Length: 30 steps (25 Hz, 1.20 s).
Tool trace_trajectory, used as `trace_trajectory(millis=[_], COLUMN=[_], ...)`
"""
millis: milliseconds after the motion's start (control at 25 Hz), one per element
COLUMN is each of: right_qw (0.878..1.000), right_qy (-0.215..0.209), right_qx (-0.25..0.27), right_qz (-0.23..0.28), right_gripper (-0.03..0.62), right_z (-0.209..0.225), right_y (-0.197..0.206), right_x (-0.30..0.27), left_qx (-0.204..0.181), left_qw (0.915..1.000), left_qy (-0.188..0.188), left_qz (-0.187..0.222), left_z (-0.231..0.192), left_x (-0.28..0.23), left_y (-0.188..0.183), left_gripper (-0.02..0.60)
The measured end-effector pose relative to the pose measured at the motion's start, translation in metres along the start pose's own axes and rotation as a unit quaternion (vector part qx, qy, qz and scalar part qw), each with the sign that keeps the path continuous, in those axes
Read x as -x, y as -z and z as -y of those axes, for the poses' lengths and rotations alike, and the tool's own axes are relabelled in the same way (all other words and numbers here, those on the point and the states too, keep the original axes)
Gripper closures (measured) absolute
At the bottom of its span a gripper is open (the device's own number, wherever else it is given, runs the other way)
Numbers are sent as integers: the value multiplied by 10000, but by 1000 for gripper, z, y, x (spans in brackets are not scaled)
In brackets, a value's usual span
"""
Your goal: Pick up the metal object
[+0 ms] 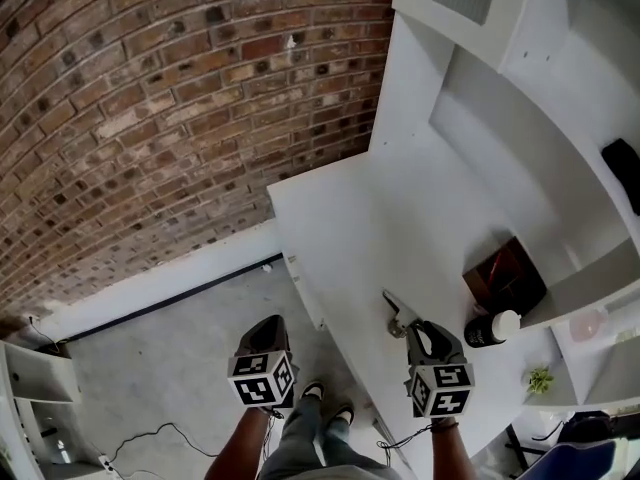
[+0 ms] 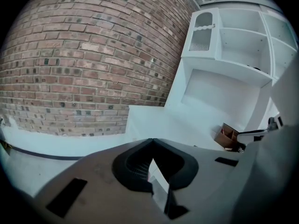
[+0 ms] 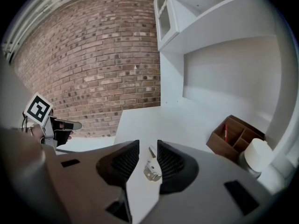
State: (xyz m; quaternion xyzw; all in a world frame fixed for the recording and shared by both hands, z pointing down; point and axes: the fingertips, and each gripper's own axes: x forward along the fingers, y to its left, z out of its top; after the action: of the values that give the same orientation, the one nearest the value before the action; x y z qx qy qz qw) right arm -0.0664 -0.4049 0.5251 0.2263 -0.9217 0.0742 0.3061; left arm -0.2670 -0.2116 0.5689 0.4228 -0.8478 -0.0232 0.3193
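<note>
Fingers (image 3: 170, 164) of right gripper (image 3: 148, 148) apart, astride metal object (image 3: 152, 171) | left gripper (image 2: 152, 140) closed

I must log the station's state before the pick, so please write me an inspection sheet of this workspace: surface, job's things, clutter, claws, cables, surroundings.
Surface: white desk, mostly bare.
Job's things: metal object lies on the desk near its front edge.
Clutter: wooden organizer, white-capped bottle and small green plant, all at the right.
Grippers: right claw is open, one jaw on each side of the metal object, not closed on it. Left claw is shut and empty, off the desk above the floor.
Cables: thin cable on the floor.
Surroundings: brick wall, white shelving.
</note>
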Motion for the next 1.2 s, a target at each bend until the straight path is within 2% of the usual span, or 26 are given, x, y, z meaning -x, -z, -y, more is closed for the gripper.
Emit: trace_trajectory(millis=[280,560,720,920,1200], right_qw=[9970,9869,9771,9584,9387], right_qy=[48,141,297,500,694], right_qx=[577,1323,1807,2470,2997], right_qz=[-513,-914,-1081,-1341,-1557], right_gripper=[473,468,468,470,473], right_z=[-7,-12,-11,-6,0], right_y=[31,56,63,73,77], right_x=[-22,-36,-42,-53,-66], left_qx=[195,313,299,271,341], left_qw=[9992,9983,9980,9979,9968], left_qy=[-103,-181,-215,-263,-380], left_qz=[-324,-467,-516,-522,-610], left_z=[-21,-36,-42,-50,-63], left_x=[-13,-22,-24,-26,-26], left_y=[40,63,69,71,82], left_gripper=[569,569,569,569,569])
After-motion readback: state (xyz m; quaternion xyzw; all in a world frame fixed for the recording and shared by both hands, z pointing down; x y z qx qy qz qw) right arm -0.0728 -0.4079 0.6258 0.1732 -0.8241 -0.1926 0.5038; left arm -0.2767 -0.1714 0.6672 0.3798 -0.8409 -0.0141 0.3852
